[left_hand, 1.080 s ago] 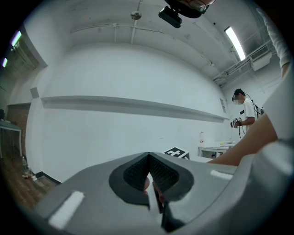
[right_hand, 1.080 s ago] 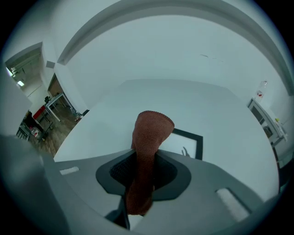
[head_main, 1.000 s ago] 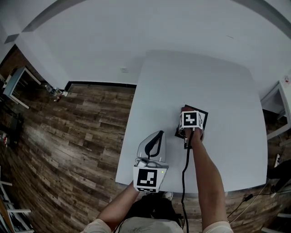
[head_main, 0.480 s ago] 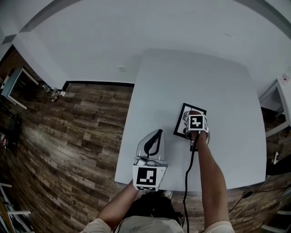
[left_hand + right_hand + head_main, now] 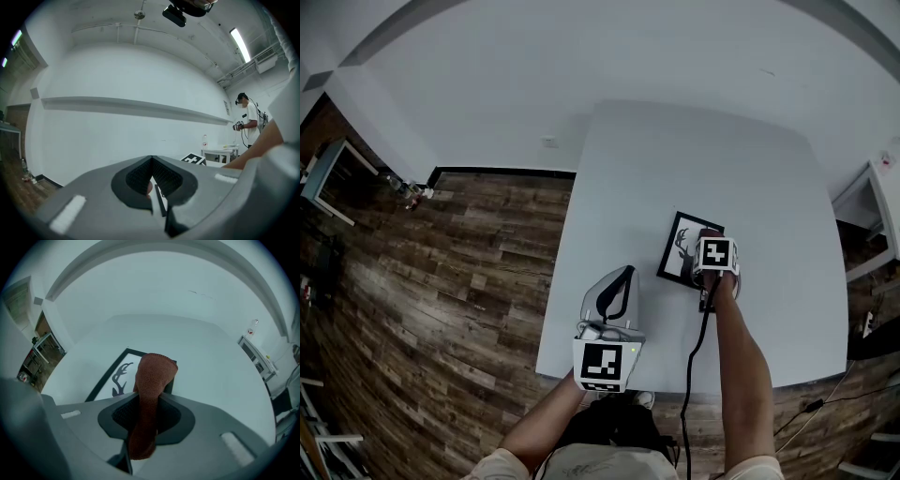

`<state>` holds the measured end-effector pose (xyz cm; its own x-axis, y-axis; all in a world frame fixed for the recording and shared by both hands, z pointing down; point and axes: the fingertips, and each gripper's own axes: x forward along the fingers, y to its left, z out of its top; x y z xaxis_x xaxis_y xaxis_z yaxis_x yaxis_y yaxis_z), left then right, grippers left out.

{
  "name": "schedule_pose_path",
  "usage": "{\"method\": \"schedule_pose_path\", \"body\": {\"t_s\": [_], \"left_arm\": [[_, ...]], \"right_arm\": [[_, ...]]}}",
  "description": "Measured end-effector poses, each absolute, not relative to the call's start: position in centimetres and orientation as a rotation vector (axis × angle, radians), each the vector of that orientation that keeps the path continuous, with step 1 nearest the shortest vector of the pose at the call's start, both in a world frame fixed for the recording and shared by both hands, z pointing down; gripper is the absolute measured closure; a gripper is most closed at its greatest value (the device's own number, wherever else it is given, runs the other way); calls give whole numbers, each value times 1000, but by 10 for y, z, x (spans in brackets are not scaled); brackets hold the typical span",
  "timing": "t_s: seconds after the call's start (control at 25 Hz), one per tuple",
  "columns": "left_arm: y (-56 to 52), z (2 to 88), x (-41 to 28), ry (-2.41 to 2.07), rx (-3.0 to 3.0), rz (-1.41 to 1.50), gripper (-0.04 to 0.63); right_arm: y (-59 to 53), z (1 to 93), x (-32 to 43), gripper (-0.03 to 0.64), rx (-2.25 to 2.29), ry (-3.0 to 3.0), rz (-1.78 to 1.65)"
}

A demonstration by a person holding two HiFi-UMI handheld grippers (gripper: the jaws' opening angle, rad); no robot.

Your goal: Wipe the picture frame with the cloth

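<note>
Right now the wide white table point(image 5: 769, 159) fills my head view, and the black-edged rectangular picture frame with its deer silhouette print point(image 5: 680, 246) lies flat near the table's middle. My left gripper point(image 5: 617, 286) hangs at about 7 o'clock from the frame, over the table's near corner. Its tongs are pressed together on nothing. My right gripper point(image 5: 146, 416) sits on the frame's 3 o'clock side, tongs clamped narrow on the rust-brown knitted cloth point(image 5: 153, 376). The cloth's folded end pokes forward over the frame's far edge.

I judge the wiping to be well under way. The cloth is on the frame, though I cannot tell which parts are already clean, and the deer side may need another pass.

Compared with a second ago, the right gripper has slid from the frame's centre toward 3 o'clock, uncovering the deer. The left has hardly moved.
</note>
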<state>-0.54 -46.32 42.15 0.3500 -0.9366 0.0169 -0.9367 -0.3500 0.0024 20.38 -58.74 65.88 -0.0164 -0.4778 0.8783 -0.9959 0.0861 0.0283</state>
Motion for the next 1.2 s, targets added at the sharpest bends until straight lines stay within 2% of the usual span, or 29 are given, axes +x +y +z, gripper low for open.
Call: {"method": "schedule_pose_path", "body": {"t_s": [0.32,0.48,0.68,1.2], "left_arm": [[-464,418,-11,-1800,2559,6,595],[-463,418,-11,-1799,2562,14,595],[-462,423,-14,-1796,2559,24,595],[-458,428,4,-1743,2579,27,595]], "right_arm": [[-583,637,113,508,1372,-1789,882],[-577,651,94,508,1324,-1782,842],[-570,665,111,508,1348,-1739,856],[-544,661,217,506,1491,-1596,867]]}}
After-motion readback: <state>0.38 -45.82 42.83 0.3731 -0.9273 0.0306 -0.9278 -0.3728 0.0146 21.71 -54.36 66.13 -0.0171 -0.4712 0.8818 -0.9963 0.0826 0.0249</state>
